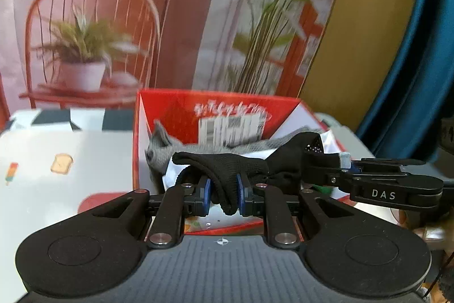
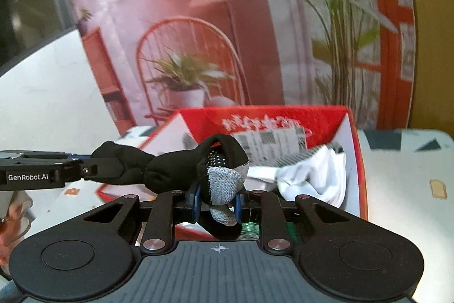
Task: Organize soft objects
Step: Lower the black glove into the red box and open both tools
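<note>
Left wrist view: your left hand-held gripper (image 1: pixel 224 193) pinches one end of a black knitted sock (image 1: pixel 227 169), stretched above the open red cardboard box (image 1: pixel 136 149), probably for folding before it drops in. Bare tabletop (image 1: pixel 71 161) lies left.

Right wrist view: your right hand-held gripper (image 2: pixel 218 200) pinches the sock's grey-toed end (image 2: pixel 224 183); white socks (image 2: pixel 312 178) fill the box's right side.

Warm, fairly dim indoor light, no hard shadows. Both views bend strongly at the edges, with dark corners. The backdrop (image 1: pixel 142 19) and the label on the red box (image 1: pixel 227 129) are smeared by motion blur; the near gripper bodies stay sharp.
</note>
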Motion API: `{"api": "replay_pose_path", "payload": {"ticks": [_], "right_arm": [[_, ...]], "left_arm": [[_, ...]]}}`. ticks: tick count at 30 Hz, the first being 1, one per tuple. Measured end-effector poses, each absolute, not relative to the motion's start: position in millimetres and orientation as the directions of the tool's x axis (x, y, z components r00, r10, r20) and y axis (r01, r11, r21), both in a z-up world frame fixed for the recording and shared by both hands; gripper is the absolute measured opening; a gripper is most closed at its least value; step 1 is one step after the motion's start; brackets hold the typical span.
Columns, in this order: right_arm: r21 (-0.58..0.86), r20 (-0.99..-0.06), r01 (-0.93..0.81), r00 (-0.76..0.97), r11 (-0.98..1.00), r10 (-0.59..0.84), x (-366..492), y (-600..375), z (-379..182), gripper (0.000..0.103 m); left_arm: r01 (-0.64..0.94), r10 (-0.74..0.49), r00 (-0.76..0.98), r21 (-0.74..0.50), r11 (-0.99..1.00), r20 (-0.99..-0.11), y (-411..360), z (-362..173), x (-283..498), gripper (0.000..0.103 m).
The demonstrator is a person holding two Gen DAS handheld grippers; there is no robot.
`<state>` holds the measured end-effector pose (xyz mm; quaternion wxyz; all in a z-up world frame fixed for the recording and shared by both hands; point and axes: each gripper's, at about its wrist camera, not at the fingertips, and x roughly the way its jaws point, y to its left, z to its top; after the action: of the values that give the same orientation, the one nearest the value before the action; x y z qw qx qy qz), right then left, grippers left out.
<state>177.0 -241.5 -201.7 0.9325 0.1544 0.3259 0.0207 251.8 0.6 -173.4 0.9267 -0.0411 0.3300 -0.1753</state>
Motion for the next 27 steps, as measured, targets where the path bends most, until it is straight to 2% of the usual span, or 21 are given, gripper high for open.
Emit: {"api": "replay_pose_path", "payload": {"ticks": [8,18,21,23,26,27], "right_arm": [[0.329,-0.713,0.166,0.689,0.93,0.129,211,-253,-239,0.02],[0.271,-0.782,0.214,0.617,0.938,0.085,237,-251,-253,0.021],[0.246,-0.784,0.205,0.617,0.947,0.07,235,-248,-250,0.023],[0.236,-0.78,0.195,0.623,0.952,0.065,231,-248,-245,0.026],[0.221,-0.761,0.17,0.646,0.96,0.06,222,-244,-232,0.033],[0.21,-0.753,0.162,0.656,0.964,0.053,218,-243,-226,0.039]], "left_arm": [[0.275,-0.317,0.63,-0.177,0.945,-0.709,-12,-202,296,0.019],[0.28,-0.268,0.622,-0.111,0.954,-0.736,-23,-210,314,0.021],[0.297,-0.27,0.632,-0.095,0.95,-0.726,-23,-206,307,0.038],[0.308,-0.282,0.653,-0.094,0.947,-0.703,-21,-200,300,0.067],[0.311,-0.275,0.697,-0.067,0.948,-0.662,-21,-190,284,0.086],[0.316,-0.275,0.709,-0.056,0.947,-0.649,-20,-186,277,0.089]]}}
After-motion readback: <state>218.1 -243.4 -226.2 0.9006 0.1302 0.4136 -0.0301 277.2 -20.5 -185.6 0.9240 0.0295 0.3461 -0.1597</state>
